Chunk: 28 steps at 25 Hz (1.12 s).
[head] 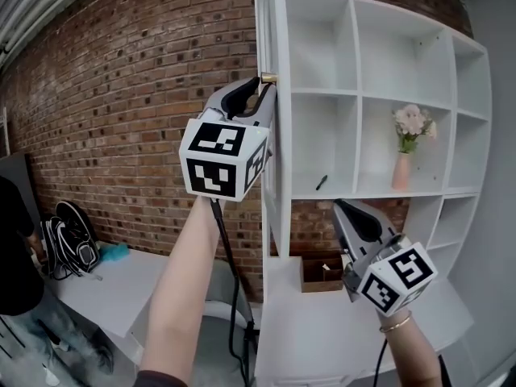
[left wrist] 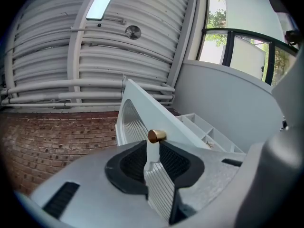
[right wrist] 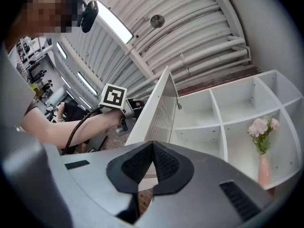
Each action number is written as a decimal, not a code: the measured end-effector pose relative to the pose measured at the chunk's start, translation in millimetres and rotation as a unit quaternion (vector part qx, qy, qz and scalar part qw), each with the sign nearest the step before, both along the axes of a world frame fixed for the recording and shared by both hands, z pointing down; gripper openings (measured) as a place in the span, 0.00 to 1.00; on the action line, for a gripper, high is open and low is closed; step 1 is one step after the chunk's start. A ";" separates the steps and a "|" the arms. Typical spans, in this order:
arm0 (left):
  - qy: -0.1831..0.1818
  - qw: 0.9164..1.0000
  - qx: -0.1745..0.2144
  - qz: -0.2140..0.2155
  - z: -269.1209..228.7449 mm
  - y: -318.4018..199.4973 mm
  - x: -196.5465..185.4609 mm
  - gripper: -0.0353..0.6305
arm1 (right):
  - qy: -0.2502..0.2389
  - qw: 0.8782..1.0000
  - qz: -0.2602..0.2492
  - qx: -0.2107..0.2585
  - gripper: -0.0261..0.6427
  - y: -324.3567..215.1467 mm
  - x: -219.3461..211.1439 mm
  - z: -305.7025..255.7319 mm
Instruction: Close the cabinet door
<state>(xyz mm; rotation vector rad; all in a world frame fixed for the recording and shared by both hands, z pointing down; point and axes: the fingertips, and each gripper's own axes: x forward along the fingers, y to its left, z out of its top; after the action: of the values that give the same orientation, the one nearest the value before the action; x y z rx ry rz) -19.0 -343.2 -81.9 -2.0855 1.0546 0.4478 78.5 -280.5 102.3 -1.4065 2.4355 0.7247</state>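
Note:
The white cabinet door [head: 271, 31] stands open, edge-on to me, with a small brass knob [head: 267, 78] on its edge. My left gripper [head: 260, 89] is raised to that knob. In the left gripper view the door's edge [left wrist: 153, 152] sits clamped between the dark pads [left wrist: 178, 163], just below the knob [left wrist: 156, 136]. My right gripper [head: 340, 206] hangs lower, in front of the open white shelves [head: 367, 95], apart from the door. Its jaws [right wrist: 153, 148] are shut with nothing in them. The right gripper view also shows the door [right wrist: 159, 103] and the left gripper's marker cube [right wrist: 114, 95] behind it.
A pink vase [head: 401, 170] with pale flowers [head: 413, 123] stands on a middle shelf. A small dark object [head: 322, 182] lies one compartment left. A wooden box [head: 322, 271] sits on the white counter [head: 306, 329]. A backpack [head: 68, 236] rests on a table by the brick wall [head: 129, 95].

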 end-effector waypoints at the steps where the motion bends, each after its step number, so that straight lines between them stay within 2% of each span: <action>1: 0.000 1.000 0.000 0.004 -0.3 0.4 4.2 0.17 | -0.001 1.000 0.005 -0.001 0.04 0.5 3.8 -0.2; 14: -0.007 0.999 -0.012 0.043 -0.3 1.6 20.6 0.17 | -0.004 0.999 0.038 -0.012 0.04 3.4 32.4 3.8; 24: -0.017 0.999 -0.012 0.042 -0.2 -0.2 40.2 0.17 | 0.002 0.999 0.048 -0.014 0.04 -1.0 34.1 5.4; 28: -0.015 1.000 -0.007 0.015 -0.5 -1.8 53.9 0.17 | 0.011 0.998 0.064 -0.010 0.04 0.6 40.0 5.5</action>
<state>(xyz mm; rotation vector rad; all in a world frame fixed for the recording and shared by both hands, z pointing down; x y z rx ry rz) 34.9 -345.0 -82.5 -2.1171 1.0133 0.4226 118.5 -279.8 107.8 -1.5823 2.3916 0.7497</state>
